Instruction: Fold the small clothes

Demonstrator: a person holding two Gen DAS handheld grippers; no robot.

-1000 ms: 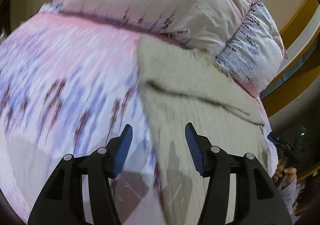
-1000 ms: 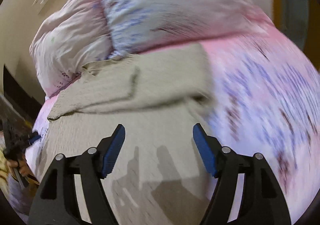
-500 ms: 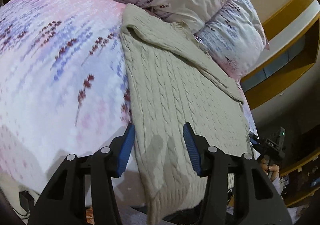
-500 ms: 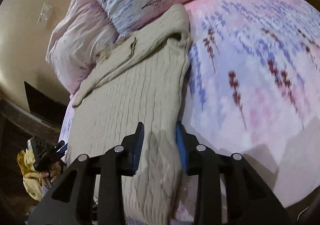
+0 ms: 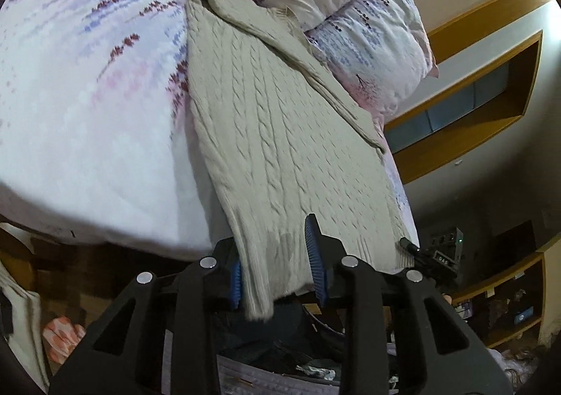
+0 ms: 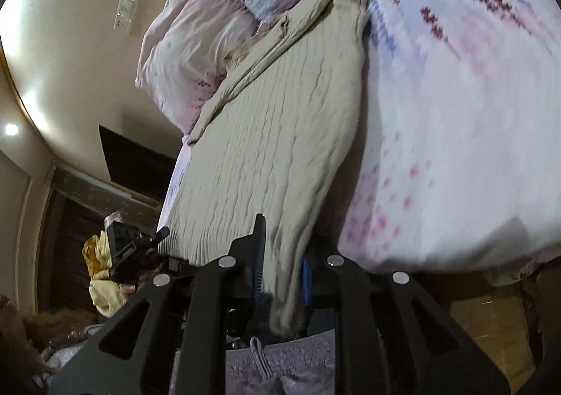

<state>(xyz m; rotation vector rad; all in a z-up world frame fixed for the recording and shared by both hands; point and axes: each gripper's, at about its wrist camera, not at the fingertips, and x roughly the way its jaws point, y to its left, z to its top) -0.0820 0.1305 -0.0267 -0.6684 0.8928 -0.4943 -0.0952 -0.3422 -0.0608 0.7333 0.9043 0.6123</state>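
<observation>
1. The beige cable-knit sweater (image 5: 280,135) lies flat on a bed covered by a pink, white and lavender floral bedspread (image 5: 87,89), its ribbed hem hanging over the near edge of the bed.
2. The left gripper (image 5: 277,268) is at the hem's left corner; its jaws have just been closing, with the knit between the blue pads. The left pad sits against the fabric, while the right pad seems to stand a little off it, so a firm grip cannot be told.
3. The right gripper (image 6: 282,265) is at the hem's right corner; its jaws have just been closing and now pinch the sweater's edge (image 6: 287,289), which bunches and droops between them.
4. Floral pillows (image 5: 371,33) rest at the far end, touching the sweater's folded sleeve.
</observation>
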